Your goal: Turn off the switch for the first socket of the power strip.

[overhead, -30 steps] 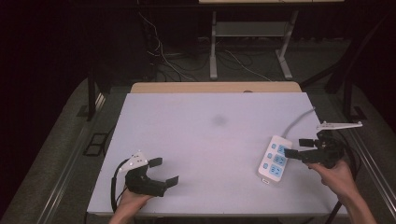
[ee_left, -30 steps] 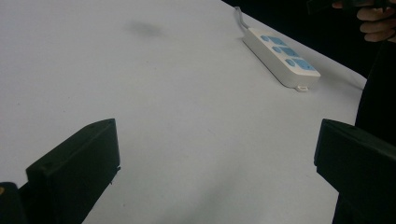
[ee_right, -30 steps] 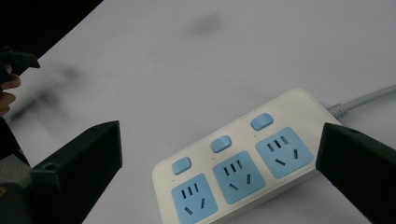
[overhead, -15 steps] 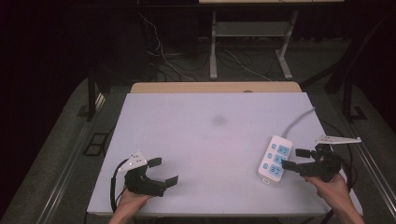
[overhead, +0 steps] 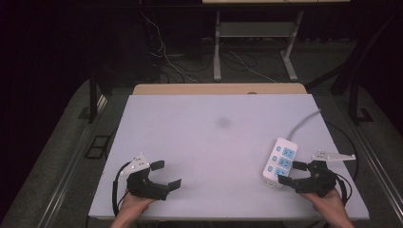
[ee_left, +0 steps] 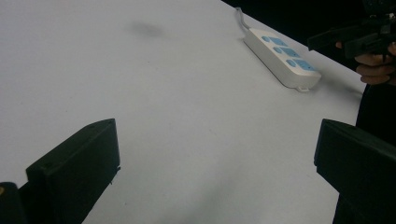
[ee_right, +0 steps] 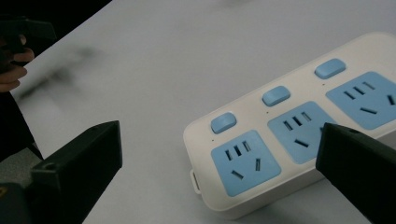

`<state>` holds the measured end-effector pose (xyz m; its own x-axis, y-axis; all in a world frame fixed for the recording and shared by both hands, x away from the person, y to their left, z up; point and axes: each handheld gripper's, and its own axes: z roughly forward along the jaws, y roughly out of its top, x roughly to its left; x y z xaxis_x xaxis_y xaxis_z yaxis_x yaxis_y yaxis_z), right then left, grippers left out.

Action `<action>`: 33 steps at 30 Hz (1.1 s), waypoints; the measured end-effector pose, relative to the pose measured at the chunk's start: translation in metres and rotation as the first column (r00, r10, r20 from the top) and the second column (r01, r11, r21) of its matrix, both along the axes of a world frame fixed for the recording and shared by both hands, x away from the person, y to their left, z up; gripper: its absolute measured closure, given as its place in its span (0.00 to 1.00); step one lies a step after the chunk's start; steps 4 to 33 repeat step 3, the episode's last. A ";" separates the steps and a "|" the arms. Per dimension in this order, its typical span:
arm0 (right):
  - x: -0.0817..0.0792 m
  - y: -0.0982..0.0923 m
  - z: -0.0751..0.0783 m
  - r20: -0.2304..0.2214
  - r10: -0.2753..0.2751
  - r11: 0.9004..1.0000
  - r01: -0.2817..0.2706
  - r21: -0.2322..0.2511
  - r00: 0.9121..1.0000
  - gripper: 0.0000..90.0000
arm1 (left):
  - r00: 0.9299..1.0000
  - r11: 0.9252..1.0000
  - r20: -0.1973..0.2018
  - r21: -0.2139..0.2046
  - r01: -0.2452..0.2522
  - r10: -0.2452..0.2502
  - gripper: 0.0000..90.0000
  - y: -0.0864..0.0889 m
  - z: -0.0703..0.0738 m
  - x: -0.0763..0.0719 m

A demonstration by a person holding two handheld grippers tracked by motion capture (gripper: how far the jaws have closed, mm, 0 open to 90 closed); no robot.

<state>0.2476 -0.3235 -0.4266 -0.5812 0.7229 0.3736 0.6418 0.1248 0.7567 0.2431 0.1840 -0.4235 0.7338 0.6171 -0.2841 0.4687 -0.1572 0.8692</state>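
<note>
- High view: the right gripper has come back toward the person and down since a second ago, and now sits at the near end of the power strip, its jaws apart and one tip just beside the strip's near corner. I judge this a lining-up for a grasp of that end; nothing is gripped yet.
- High view: the power strip lies flat at the right side of the table, in the same spot as before, its grey cord running off toward the far right edge. The left gripper rests at the near left with jaws apart, unmoved and well apart from the strip.
- Left gripper view: its two jaws stand wide over bare table; the strip lies far off, with the right gripper beyond it, partly cut off by the picture's edge.
- Right gripper view: the jaws stand wide apart, the right one covering part of the strip's near side. Three blue sockets and three blue buttons show; the strip's far end is cut off, and whether a jaw touches the casing I cannot tell.
</note>
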 end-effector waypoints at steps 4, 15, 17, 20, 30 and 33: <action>-0.002 0.003 -0.003 0.009 0.013 1.000 -0.013 -0.011 1.000 0.00 | 1.000 1.000 -0.004 0.003 0.000 0.000 0.00 -0.001 0.000 0.000; -0.002 0.003 -0.003 0.009 0.013 1.000 -0.013 -0.011 1.000 0.00 | 1.000 1.000 -0.004 0.003 0.000 0.000 0.00 -0.001 0.000 0.000; -0.002 0.003 -0.003 0.009 0.013 1.000 -0.013 -0.011 1.000 0.00 | 1.000 1.000 -0.004 0.003 0.000 0.000 0.00 -0.001 0.000 0.000; -0.002 0.003 -0.003 0.009 0.013 1.000 -0.013 -0.011 1.000 0.00 | 1.000 1.000 -0.004 0.003 0.000 0.000 0.00 -0.001 0.000 0.000; -0.002 0.003 -0.003 0.009 0.013 1.000 -0.013 -0.011 1.000 0.00 | 1.000 1.000 -0.004 0.003 0.000 0.000 0.00 -0.001 0.000 0.000; -0.002 0.003 -0.003 0.009 0.013 1.000 -0.013 -0.011 1.000 0.00 | 1.000 1.000 -0.004 0.003 0.000 0.000 0.00 -0.001 0.000 0.000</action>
